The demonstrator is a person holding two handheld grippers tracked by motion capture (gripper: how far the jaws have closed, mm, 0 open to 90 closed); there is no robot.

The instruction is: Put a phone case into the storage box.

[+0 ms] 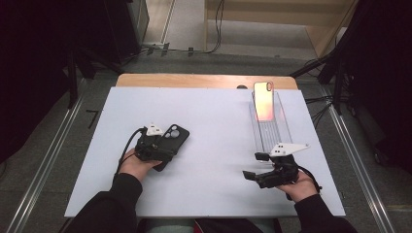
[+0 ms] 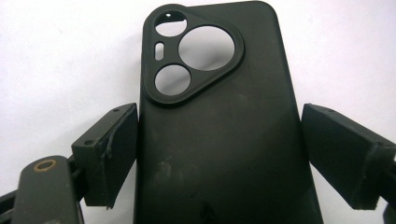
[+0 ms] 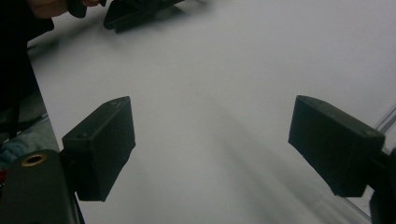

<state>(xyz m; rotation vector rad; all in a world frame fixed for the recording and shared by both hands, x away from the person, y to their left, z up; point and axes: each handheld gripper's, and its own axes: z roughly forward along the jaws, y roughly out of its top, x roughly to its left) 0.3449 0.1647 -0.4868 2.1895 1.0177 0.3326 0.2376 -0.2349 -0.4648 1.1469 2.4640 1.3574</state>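
A black phone case (image 2: 219,135) lies flat on the white table (image 1: 214,126), back side up, between the jaws of the left gripper (image 2: 219,158). In the left gripper view the jaw on the left edge touches the case's side, while the opposite jaw stands just off the other edge with a sliver of white showing, so the gripper is spread around the case rather than clamped on it. The case is matte and rubbery-looking, with faint scuffs and dust, rounded corners, and a raised rounded-triangular camera surround pierced by three circular holes and a small slot through which the table shows. In the high view the case (image 1: 172,141) sits on the left half of the table, partly under the left gripper (image 1: 158,148), camera end pointing away from the person. The right gripper (image 1: 256,167) rests well apart on the right side, its blocky black jaws wide apart with nothing between them, over bare table. Beyond it stands a clear, ribbed plastic rack (image 1: 272,128), and a phone-shaped item with a glossy orange-pink face (image 1: 264,100) leans upright at its far end.
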